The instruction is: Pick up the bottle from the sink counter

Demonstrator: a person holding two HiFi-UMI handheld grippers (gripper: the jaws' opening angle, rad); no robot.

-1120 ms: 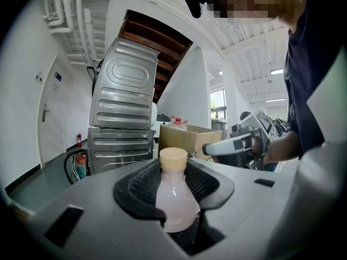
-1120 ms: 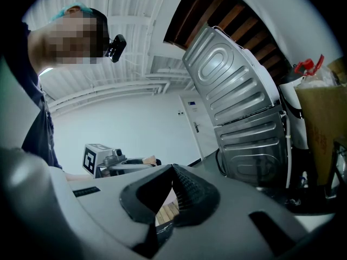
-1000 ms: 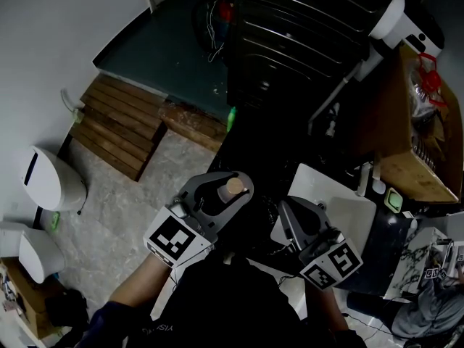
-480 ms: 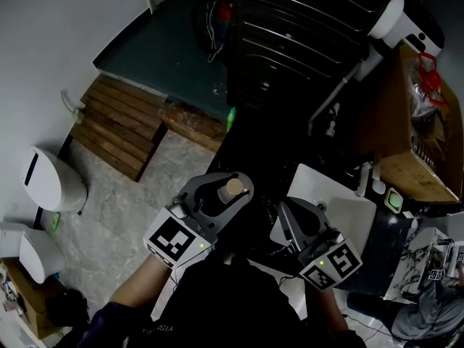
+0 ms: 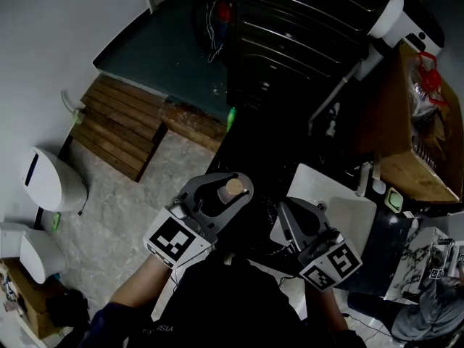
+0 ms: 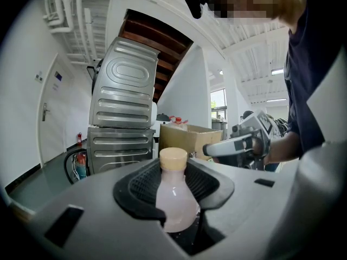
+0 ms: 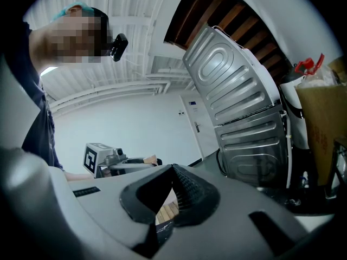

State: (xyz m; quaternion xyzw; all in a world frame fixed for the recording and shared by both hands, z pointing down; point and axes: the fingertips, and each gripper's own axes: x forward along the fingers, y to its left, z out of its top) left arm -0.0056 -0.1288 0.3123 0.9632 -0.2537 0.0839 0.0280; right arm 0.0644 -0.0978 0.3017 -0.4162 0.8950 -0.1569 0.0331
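Note:
My left gripper (image 5: 230,185) is shut on a small bottle (image 5: 234,187) with a tan cap. In the left gripper view the bottle (image 6: 174,199) stands upright between the dark ribbed pads (image 6: 143,186). It holds a pale pinkish-white liquid, and its cap rises above the pads. The left gripper (image 6: 173,173) holds it in the air, above the floor and beside the white sink (image 5: 341,216). My right gripper (image 5: 285,216) hovers close on the right, over the sink's near corner. In its own view the right gripper (image 7: 173,172) is shut, with nothing held.
Stacked metal machines (image 5: 304,42) stand ahead, with a cardboard box (image 5: 420,143) and a red-capped jug to the right. A wooden pallet (image 5: 119,125) lies on the floor at the left, near white bins (image 5: 47,180). A soap dish (image 5: 393,199) sits by the sink.

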